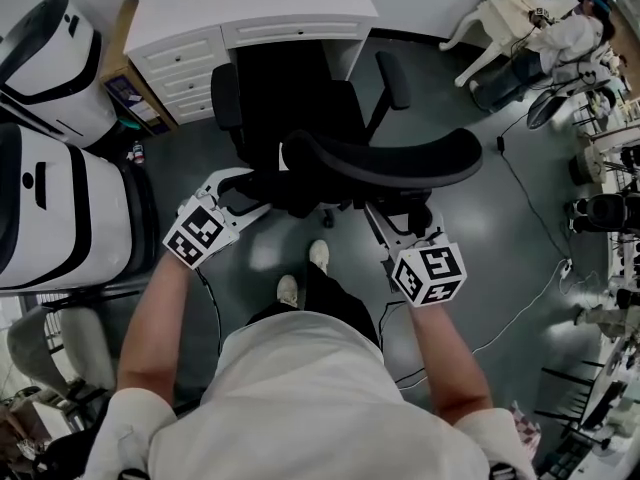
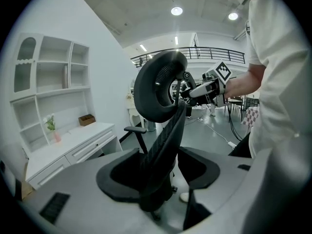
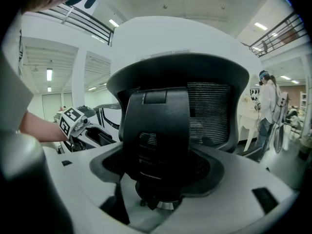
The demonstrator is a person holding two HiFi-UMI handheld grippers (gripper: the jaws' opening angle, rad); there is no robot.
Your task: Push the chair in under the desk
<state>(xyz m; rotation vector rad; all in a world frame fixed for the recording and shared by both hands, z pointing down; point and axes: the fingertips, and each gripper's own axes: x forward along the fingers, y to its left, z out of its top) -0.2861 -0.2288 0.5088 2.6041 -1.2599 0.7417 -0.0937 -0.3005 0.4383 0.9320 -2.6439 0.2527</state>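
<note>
A black office chair (image 1: 300, 98) stands in front of the white desk (image 1: 250, 8), its curved backrest top (image 1: 400, 158) towards me. My left gripper (image 1: 250, 193) reaches in at the chair's back from the left, my right gripper (image 1: 385, 223) from the right, below the backrest. In the left gripper view the jaws (image 2: 168, 174) stand wide with the chair's back spine (image 2: 163, 145) between them and a gap on the right side. In the right gripper view the wide jaws (image 3: 158, 179) flank the spine (image 3: 156, 130); whether the pads touch it is hidden.
Two large white pod-shaped machines (image 1: 50, 198) stand at the left, close to the chair. The desk has drawers (image 1: 180, 68) on its left and shelves (image 2: 48, 82) above. A cable (image 1: 520, 198) runs over the grey floor at the right. A person (image 1: 570, 33) stands far right.
</note>
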